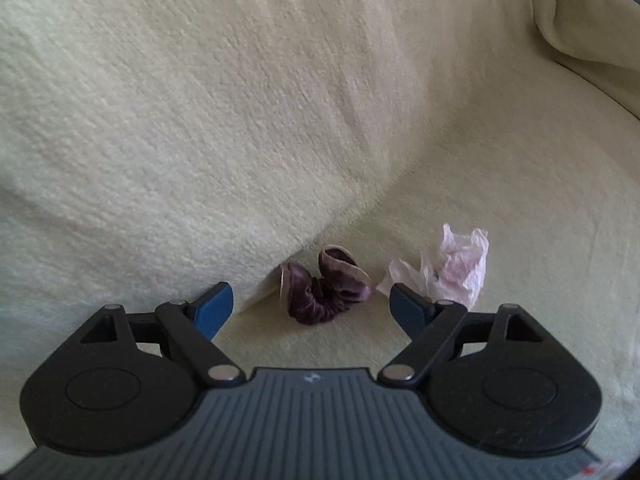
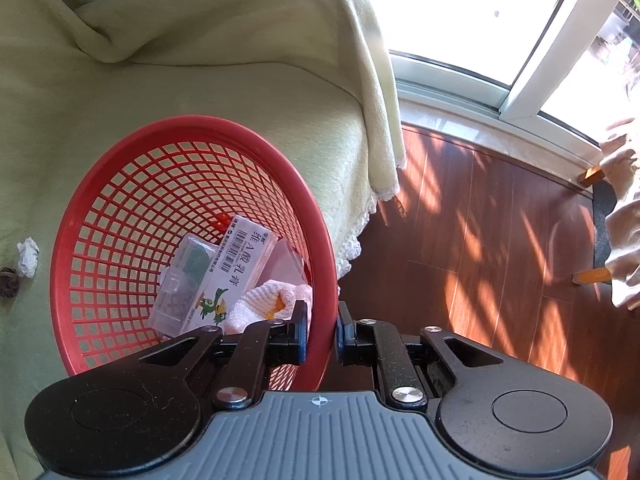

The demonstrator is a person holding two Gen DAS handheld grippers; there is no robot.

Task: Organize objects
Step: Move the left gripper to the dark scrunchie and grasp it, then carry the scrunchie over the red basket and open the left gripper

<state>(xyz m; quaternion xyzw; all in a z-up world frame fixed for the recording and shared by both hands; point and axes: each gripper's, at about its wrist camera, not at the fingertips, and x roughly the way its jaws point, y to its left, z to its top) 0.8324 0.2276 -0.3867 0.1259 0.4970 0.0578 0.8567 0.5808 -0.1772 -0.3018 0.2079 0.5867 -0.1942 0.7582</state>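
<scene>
The red basket sits tilted on a sofa draped in a pale green blanket, close to the blanket's fringed edge and the wooden floor beyond it. The right gripper has its jaws pressed together on the basket's rim, one finger inside the mesh wall and one outside. Inside the basket lie a white printed box with a cartoon bird, a clear plastic case touching it, and a white knitted item just beside the gripped rim. Outside the basket, on the side away from the floor, a crumpled white tissue and a small dark object rest on the blanket. In the left wrist view, the left gripper has its jaws spread wide with nothing between them, hovering over a purple velvet scrunchie that lies on the blanket against the foot of a cushion fold. The tissue lies near the scrunchie, apart from it.
</scene>
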